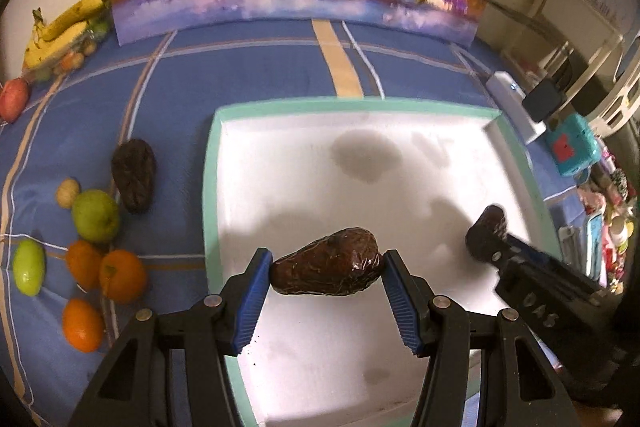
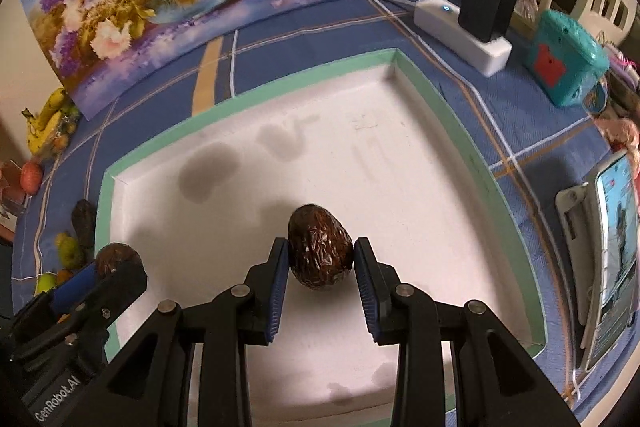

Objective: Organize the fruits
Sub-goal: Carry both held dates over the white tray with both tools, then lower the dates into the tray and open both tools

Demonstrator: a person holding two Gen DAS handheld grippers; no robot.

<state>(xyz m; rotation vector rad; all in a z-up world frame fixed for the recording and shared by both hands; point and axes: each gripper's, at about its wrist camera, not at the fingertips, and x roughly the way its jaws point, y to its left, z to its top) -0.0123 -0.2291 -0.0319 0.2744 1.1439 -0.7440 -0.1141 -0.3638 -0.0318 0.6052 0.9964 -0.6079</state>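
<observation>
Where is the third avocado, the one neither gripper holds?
In the left wrist view, the loose avocado lies on the blue cloth, left of the tray, just behind the green apple.

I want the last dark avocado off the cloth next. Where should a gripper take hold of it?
Grip the avocado on the cloth across its broad lower belly, coming from above with fingers either side of its long axis. It lies flat, narrow end away from the camera. Left of the tray rim, the green apple crowds its near end.
</observation>
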